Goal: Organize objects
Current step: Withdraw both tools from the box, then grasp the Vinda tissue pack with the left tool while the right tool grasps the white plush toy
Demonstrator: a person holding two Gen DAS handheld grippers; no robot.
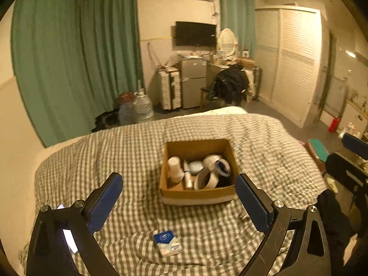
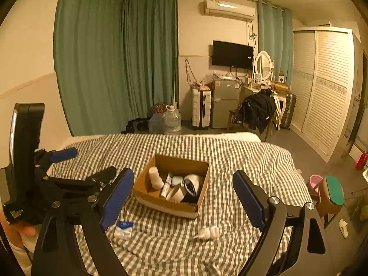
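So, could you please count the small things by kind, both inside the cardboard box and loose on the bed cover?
Tape rolls in the cardboard box: 2
White cup, upside down: 1
Small bottles or tubes: 2
Small pale round case: 1
Blue and white tissue pack on the cover: 1
White crumpled wad on the cover: 1
Total: 8

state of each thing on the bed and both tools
left tool: open, empty
right tool: open, empty
cardboard box: open, partly filled
tape roll: in box
tissue pack: lying loose on bed
white bundle: loose on bed, outside box
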